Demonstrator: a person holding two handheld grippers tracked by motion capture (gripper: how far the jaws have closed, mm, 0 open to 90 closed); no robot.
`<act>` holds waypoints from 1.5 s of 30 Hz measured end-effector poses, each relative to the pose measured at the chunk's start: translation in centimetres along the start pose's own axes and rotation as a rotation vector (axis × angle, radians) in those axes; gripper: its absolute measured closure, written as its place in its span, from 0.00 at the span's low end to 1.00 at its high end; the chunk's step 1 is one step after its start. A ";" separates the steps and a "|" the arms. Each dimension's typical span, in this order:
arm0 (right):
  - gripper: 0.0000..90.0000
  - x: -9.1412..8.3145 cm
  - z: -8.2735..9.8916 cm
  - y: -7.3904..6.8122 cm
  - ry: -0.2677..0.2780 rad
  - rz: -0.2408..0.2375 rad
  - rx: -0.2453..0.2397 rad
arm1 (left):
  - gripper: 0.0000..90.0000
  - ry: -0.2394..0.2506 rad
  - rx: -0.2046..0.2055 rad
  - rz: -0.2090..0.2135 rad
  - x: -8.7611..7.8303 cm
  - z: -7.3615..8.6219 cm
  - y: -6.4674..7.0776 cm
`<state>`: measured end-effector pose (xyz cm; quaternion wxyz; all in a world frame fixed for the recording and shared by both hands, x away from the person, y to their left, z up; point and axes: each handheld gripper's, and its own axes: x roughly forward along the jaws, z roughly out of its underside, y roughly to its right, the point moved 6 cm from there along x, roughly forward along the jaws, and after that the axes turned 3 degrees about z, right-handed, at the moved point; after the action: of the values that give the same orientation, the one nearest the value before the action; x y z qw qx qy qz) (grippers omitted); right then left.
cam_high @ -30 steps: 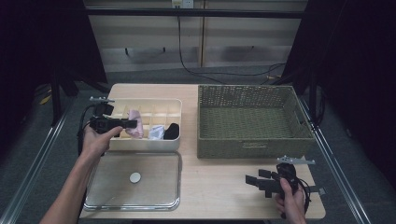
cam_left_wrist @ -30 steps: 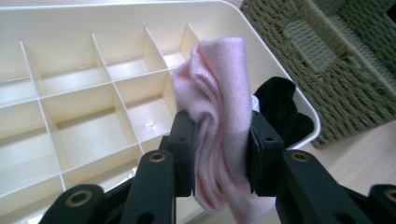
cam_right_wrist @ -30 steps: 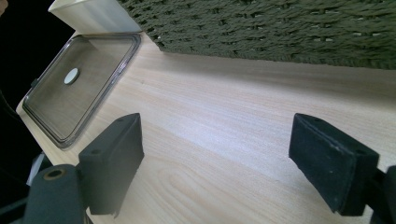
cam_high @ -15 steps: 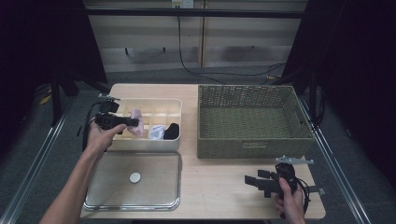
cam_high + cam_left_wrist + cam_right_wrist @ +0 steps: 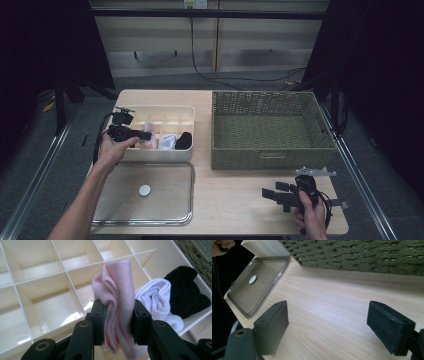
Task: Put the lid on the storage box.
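Pinching pink sock [image 5: 117,307] between left gripper [image 5: 117,326] fingers, over divider box [image 5: 45,290]; right gripper [image 5: 337,322] fingers wide.

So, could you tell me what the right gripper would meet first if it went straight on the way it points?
Probably the clear lid lying flat ahead of the open right gripper; before it there is bare table. Depth is hard to judge.

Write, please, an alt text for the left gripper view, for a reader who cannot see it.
The left gripper is shut on a folded pink sock, holding it over a cream divided box. To the right of it, a rolled white sock and a black sock sit in the box's compartments.
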<state>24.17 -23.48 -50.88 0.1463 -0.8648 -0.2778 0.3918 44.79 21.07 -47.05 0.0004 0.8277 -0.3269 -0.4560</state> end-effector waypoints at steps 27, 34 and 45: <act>0.20 0.1 0.0 0.1 -0.005 0.008 0.009 | 0.76 -0.159 0.024 0.009 2.2 1.3 0.1; 0.20 0.2 0.1 0.3 -0.013 0.013 0.008 | 0.70 -0.166 0.033 0.009 2.2 1.3 0.1; 0.20 0.5 0.2 0.1 -0.027 0.003 0.003 | 0.52 -0.109 -0.020 0.023 0.6 0.4 -0.4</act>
<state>24.36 -23.26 -51.34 0.1430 -0.8597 -0.2778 0.4041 44.94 21.19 -47.86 -0.0038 0.7980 -0.3311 -0.5035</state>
